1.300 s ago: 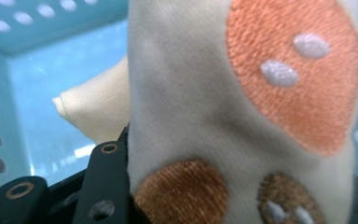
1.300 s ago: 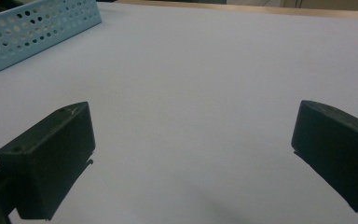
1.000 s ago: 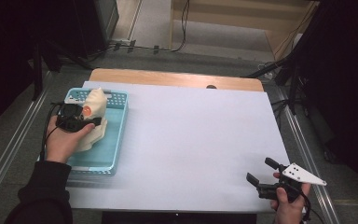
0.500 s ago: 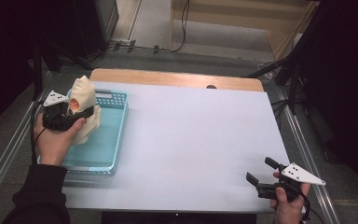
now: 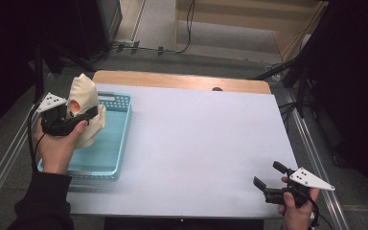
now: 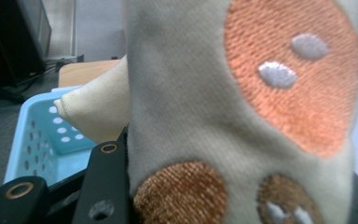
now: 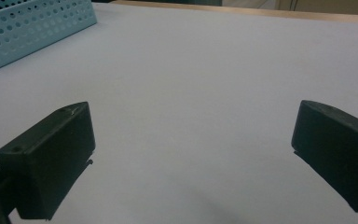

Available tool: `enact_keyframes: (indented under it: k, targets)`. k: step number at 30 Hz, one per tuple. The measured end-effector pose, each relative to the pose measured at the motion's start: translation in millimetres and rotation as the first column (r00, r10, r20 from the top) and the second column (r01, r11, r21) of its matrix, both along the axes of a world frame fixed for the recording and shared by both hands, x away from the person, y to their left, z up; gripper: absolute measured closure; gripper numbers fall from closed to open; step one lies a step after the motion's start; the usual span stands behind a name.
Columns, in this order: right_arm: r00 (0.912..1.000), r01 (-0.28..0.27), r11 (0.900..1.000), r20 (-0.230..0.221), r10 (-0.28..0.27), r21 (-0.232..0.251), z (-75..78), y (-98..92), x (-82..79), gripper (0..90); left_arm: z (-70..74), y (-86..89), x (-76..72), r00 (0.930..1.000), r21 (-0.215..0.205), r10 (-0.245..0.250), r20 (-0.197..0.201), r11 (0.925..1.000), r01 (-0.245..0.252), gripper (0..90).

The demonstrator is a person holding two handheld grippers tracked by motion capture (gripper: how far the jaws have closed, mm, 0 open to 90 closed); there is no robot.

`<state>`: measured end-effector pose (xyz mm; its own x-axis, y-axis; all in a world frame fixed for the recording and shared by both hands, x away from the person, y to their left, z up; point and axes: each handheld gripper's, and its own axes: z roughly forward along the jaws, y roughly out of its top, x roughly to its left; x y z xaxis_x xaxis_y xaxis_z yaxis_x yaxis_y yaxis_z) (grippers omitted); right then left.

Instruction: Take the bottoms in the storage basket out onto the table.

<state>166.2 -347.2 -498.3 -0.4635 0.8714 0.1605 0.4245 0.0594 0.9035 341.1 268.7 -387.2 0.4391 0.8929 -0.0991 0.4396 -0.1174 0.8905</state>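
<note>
A cream cloth item (image 5: 85, 111) with orange and brown embroidered patches hangs above the light-blue perforated basket (image 5: 106, 153) at the table's left. My left gripper (image 5: 84, 115) is shut on it, and up close the fabric (image 6: 242, 112) drapes over the black jaws. Near the table's front right corner my right gripper (image 5: 268, 175) stands open, low over the white tabletop (image 7: 191, 93), with nothing between its two black fingers (image 7: 51, 158).
The basket's corner (image 7: 28, 28) lies far off to the right gripper's upper left. A wooden strip (image 5: 182, 81) runs along the table's far edge. Metal rails (image 5: 316, 158) flank the table, and cables lie on the floor behind.
My left gripper has lifted the cream cloth up out of the basket and drawn it toward the basket's left rear. The right gripper has stayed still.
</note>
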Motion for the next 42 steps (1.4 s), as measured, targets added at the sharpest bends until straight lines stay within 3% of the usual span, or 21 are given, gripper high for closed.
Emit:
enact_keyframes:
  k: [13,17,37,42]
  targets:
    - [1.0000,0.003,1.000,-0.004,-0.003,-0.011,-0.8,2.4,0.3,0.0,15.1,-16.8,-15.5,0.9960,-0.016,-0.071,0.055,0.9973,0.072,50.2]
    - [1.0000,0.005,1.000,-0.004,-0.005,-0.013,-1.0,2.2,0.0,0.0,16.1,-21.2,-17.9,0.9941,-0.058,-0.096,0.050,0.9934,0.099,50.2]
    - [0.9999,0.013,1.000,0.001,-0.013,-0.028,0.0,1.7,-1.1,0.0,20.3,-62.1,-34.2,0.9788,-0.055,-0.191,0.073,0.9792,0.195,49.9]
    - [0.9999,0.015,1.000,0.003,-0.014,-0.028,0.3,1.2,-1.6,0.0,20.1,-75.2,-37.4,0.9737,-0.028,-0.215,0.076,0.9757,0.217,49.8]
